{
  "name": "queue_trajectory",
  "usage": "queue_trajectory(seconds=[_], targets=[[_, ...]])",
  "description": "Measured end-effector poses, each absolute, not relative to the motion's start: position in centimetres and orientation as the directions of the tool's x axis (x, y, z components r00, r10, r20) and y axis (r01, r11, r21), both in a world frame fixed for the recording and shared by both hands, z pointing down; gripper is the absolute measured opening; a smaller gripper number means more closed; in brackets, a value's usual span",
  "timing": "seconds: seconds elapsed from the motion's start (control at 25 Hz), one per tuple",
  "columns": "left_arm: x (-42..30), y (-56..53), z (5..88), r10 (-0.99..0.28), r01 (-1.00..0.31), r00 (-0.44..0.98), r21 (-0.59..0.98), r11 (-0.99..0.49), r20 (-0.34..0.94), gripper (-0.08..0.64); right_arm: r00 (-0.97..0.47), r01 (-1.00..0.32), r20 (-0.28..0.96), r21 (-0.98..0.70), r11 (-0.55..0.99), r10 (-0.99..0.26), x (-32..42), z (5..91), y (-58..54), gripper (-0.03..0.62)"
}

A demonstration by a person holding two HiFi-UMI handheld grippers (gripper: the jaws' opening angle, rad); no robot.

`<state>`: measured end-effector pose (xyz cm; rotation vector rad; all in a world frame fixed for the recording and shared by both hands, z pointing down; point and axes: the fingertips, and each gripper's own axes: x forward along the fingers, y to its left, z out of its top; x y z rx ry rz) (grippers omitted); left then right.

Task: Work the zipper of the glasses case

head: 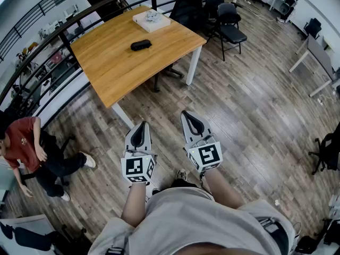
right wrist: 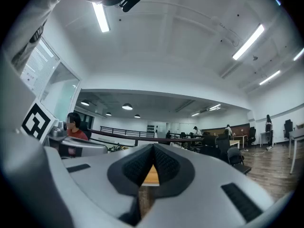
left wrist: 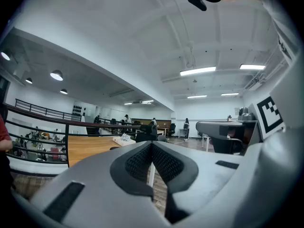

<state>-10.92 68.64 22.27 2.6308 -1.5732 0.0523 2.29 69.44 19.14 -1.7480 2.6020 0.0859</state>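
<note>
The black oval glasses case (head: 141,45) lay about in the middle of the light wooden desk with white legs (head: 106,68), away from all four edges. It was well apart from both grippers, which were held level above the brown plank floor (head: 249,105), in front of the desk's near corner. The left gripper (head: 140,126) had its jaws fully closed, the dark ribbed pads (left wrist: 140,163) pressed one against the other, and it held nothing. The right gripper (head: 187,117) was closed in the same way, pad on pad, also with nothing in it. The two grippers were side by side, near each other but not touching, and both pointed toward the desk.

A flat white square box (head: 151,20) stood by the far corner of the desk, separate from the case. Some small pale things lay on top of it; what they were I could not tell.

A black metal railing (head: 64,25) ran close along the left edge of the desk. Black office chairs (head: 231,23) stood just behind the far and right edges. Between the near edge and the grippers was a wide strip of floor. A person in a red shirt (head: 21,139) sat at the left, well apart from the desk.
</note>
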Motion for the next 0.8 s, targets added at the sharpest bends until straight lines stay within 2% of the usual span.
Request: queue_trajectory(seconds=[0.32, 0.8], targets=[[-6.5, 66.3, 22.9, -0.877, -0.880, 0.475, 0.048, -0.472, 0.080, 0.023, -0.409, -0.912, -0.029, 0.014, 0.409, -0.912, 6.0, 20.4, 66.9, 0.026], [-7.1, 55.3, 27.3, -0.885, -0.894, 0.447, 0.088, -0.439, 0.129, 0.023, -0.453, -0.891, 0.043, 0.022, 0.454, -0.891, 5.6, 24.6, 55.8, 0.026]])
